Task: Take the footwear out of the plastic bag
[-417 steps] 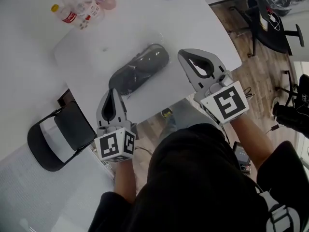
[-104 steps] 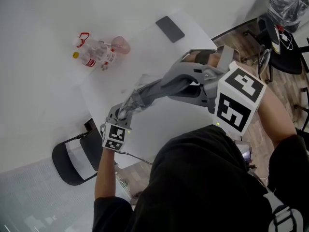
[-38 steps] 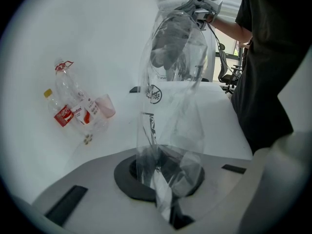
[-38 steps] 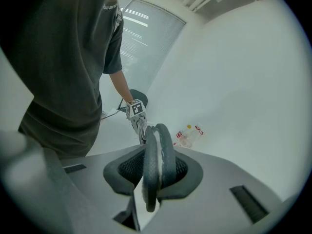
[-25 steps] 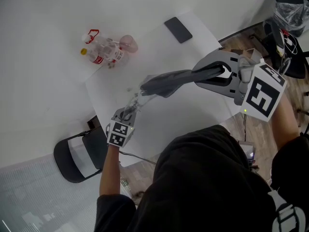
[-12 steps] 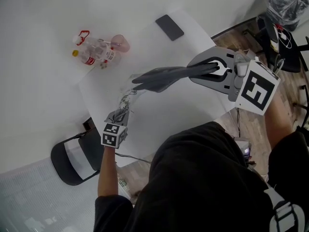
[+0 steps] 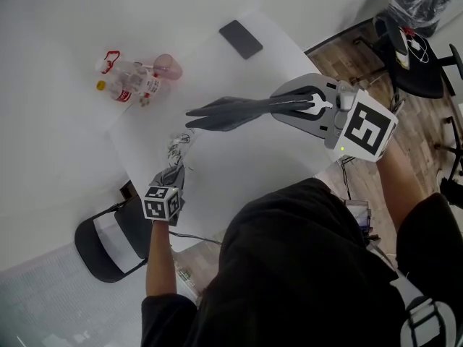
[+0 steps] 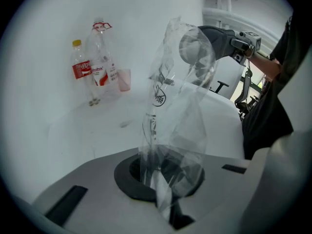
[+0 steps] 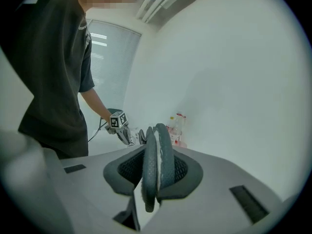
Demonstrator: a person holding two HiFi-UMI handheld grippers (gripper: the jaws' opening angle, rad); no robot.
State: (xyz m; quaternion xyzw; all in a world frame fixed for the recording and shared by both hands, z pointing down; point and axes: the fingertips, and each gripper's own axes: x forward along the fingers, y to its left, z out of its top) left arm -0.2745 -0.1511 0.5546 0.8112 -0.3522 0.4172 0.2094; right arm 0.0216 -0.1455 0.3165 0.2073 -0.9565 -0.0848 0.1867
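— Where is the footwear?
— In my right gripper (image 9: 155, 177). Its jaws pinch the dark footwear (image 9: 157, 155), two flat pieces pressed together, standing on edge between the pads and running straight out ahead of them.

— And your other one?
— My left gripper (image 8: 163, 182) has its jaws pressed together on a bunched end of the clear plastic bag (image 8: 178, 87), which rises limp from the pads.

— Is the footwear inside it?
— From the head view, its far tip sits just beside the bag's upper end, out ahead of my left jaws. The rest hangs in open air over the white table (image 7: 246, 154). Whether tip and film touch, I cannot tell.

— What does each view add?
— Only the gripper views show the grips themselves: film between my left pads, textured soles between my right. My left gripper view also shows print on the bag, with bottles (image 8: 92, 67) and a pink cup (image 8: 124, 79) beyond, left of the jaws. The head view alone shows a dark phone (image 7: 241, 39) well beyond my right jaws.
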